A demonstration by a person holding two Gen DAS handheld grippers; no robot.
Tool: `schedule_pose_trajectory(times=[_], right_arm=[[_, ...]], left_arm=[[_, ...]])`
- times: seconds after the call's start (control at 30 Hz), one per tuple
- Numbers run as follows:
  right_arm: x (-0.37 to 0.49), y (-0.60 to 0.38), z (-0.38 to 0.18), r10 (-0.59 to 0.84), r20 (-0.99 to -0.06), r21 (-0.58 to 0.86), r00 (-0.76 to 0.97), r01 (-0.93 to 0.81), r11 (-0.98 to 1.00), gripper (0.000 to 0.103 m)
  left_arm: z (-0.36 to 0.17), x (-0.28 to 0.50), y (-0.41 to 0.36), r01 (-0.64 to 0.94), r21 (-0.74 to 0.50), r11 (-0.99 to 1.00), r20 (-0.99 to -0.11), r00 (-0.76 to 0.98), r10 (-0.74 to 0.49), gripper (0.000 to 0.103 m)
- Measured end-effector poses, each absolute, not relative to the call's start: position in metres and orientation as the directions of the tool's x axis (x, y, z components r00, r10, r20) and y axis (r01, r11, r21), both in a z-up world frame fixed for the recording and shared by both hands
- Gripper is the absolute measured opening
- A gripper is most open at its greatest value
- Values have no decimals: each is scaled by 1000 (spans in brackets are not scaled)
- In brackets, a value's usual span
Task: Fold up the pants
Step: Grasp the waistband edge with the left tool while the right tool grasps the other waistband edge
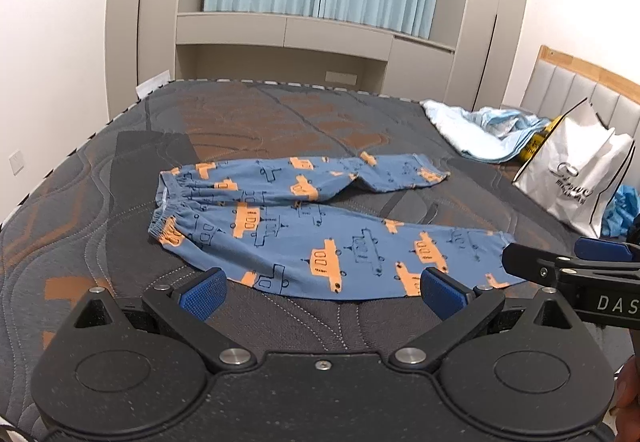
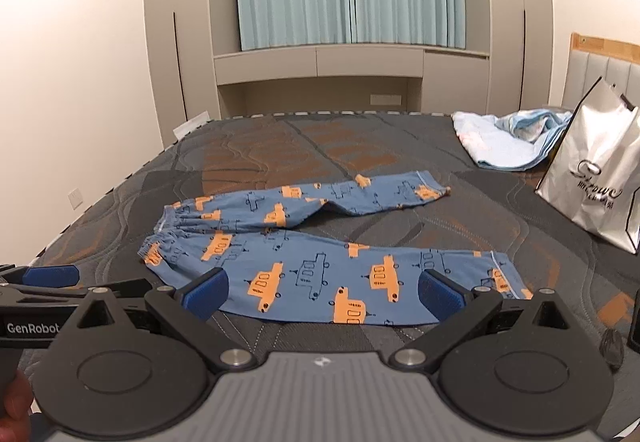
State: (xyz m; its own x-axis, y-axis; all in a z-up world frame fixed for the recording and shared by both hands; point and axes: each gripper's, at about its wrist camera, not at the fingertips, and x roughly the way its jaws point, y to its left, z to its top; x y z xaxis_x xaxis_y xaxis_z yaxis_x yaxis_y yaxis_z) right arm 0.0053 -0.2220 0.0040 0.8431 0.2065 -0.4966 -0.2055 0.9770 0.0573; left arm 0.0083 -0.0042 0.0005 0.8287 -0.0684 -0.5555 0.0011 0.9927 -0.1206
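Blue pants (image 1: 304,226) with orange vehicle prints lie spread flat on the dark quilted mattress (image 1: 240,122), waistband to the left, both legs running right. They also show in the right wrist view (image 2: 320,262). My left gripper (image 1: 324,292) is open and empty, just in front of the near leg's edge. My right gripper (image 2: 324,292) is open and empty, over the near leg's front edge. The right gripper's fingers (image 1: 520,262) reach in at the right of the left wrist view, near the near leg's cuff. The left gripper's fingers (image 2: 52,276) show at the left of the right wrist view.
A white shopping bag (image 1: 576,174) stands at the right of the mattress, also in the right wrist view (image 2: 600,178). A crumpled light-blue cloth (image 1: 476,130) lies at the back right. Beige cabinets (image 2: 320,82) and curtains stand beyond the bed. A headboard (image 1: 580,86) is at the right.
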Motion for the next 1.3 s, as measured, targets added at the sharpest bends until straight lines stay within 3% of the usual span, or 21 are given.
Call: schedule_pose_trajectory(times=[0.3,0.5,0.73,0.87,0.93,1.03,1.13,1.2,1.3], right_arm=[[90,-226,-47,310,-568,83,762,-322,943,103],[221,-221,-69,445,-600,46,665,-527,849,103],[369,-198,-60,490,-639,-6,593,-640,768,103],[440,-172,-53,522,-666,-86,533,-750,656,103],[471,-159,-54,548,-684,-113,481,-812,572,101],[523,-138,-68,518,-750,-147,411,-867,476,87],[571,-123,-91,456,-817,-156,351,-898,412,70],[599,-116,-104,430,-857,-122,284,-922,367,52],[624,-114,-119,406,-895,-62,185,-953,297,46]], left_arm=[[-35,96,42,0,-138,990,-604,792,-84,103],[-51,214,114,-36,-101,994,-607,794,-33,103],[-71,352,187,-40,-4,999,-705,709,25,102],[-82,401,214,30,16,999,-737,676,-8,102],[-90,425,228,71,-8,997,-758,650,-52,96],[-106,454,245,118,-1,993,-796,601,-72,83],[-122,472,255,166,-6,986,-829,551,-97,67],[-132,482,262,209,-30,977,-849,510,-135,49],[-138,486,267,272,-73,960,-852,483,-201,42]])
